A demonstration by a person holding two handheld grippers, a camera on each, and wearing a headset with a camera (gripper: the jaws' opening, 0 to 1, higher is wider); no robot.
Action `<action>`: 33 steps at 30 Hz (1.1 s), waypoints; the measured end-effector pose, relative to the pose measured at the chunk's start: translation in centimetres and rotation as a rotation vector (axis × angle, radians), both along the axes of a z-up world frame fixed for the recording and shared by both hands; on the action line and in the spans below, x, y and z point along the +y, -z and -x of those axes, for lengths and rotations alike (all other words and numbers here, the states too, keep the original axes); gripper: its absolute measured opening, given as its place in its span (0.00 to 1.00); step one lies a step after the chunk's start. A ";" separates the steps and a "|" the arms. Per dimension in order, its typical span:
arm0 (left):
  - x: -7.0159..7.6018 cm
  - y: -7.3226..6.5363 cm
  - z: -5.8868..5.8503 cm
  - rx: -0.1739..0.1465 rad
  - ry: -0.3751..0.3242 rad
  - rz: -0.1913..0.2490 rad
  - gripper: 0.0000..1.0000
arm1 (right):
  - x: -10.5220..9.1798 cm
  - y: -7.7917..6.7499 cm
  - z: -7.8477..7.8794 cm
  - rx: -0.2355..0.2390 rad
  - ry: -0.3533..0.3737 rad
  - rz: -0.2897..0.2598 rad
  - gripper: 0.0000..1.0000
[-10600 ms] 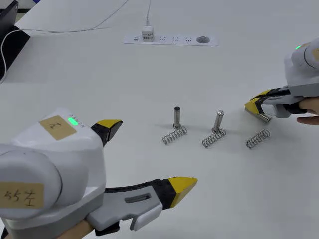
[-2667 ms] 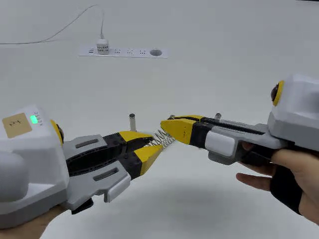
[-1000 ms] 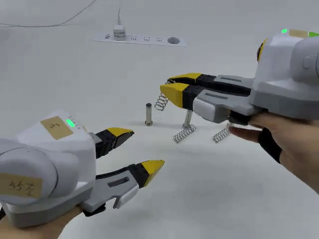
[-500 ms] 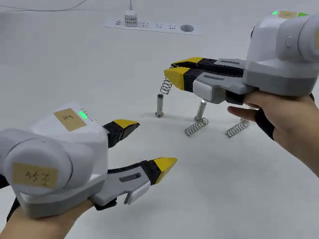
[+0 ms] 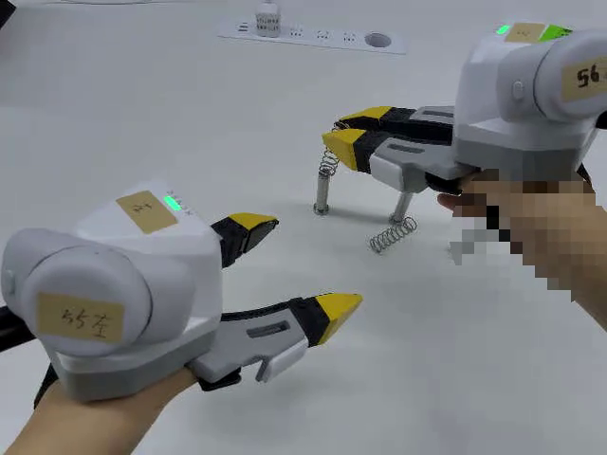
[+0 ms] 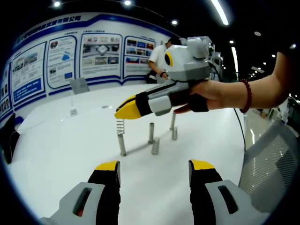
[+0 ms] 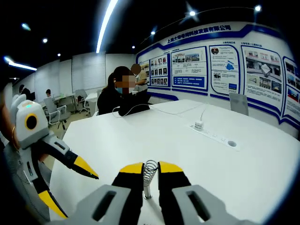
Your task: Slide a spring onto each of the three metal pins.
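Note:
My right gripper (image 5: 343, 144) is shut on a small steel spring (image 5: 328, 163), held upright with its lower end at the top of the leftmost metal pin (image 5: 321, 192). In the right gripper view the spring (image 7: 150, 171) sits between the yellow tips, above the pin (image 7: 147, 192). A second pin (image 5: 402, 205) stands to the right, with a loose spring (image 5: 393, 234) lying in front of it. My left gripper (image 5: 296, 267) hovers open in the near foreground, holding nothing. The left gripper view shows three pins (image 6: 151, 132) and the held spring (image 6: 120, 126).
A white power strip (image 5: 313, 35) with a plugged-in charger lies at the far edge of the white table (image 5: 142, 114). A person sits at the table's far side in the right gripper view. A hand on the right gripper covers the spot right of the second pin.
The left gripper let go of the spring and drew back open. In the last second the right gripper carried the spring down to the leftmost pin's top.

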State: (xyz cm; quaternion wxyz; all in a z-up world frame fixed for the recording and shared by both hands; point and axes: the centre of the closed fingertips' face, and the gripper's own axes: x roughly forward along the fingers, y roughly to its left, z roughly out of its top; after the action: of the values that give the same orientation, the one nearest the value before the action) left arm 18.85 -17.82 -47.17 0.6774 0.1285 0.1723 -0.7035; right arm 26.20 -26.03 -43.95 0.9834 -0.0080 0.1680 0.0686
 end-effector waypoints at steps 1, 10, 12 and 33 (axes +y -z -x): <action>0.0 0.0 0.0 0.000 0.001 -0.003 0.60 | 0.0 0.1 0.0 0.003 0.000 0.007 0.12; -0.1 0.0 0.1 0.004 0.003 0.000 0.62 | 0.2 0.6 -0.1 0.013 -0.024 0.071 0.12; -0.1 0.0 0.1 0.004 0.005 -0.002 0.62 | 0.3 0.8 -0.1 0.019 -0.031 0.087 0.12; -0.2 -0.2 0.2 0.024 0.003 0.007 0.61 | 1.2 3.5 -0.3 0.105 -0.085 0.235 0.12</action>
State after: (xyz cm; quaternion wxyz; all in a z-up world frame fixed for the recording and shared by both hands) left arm 18.70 -18.03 -47.02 0.6745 0.1180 0.1779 -0.7068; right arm 26.46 -24.80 -47.45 0.9618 -0.1266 0.2254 0.0901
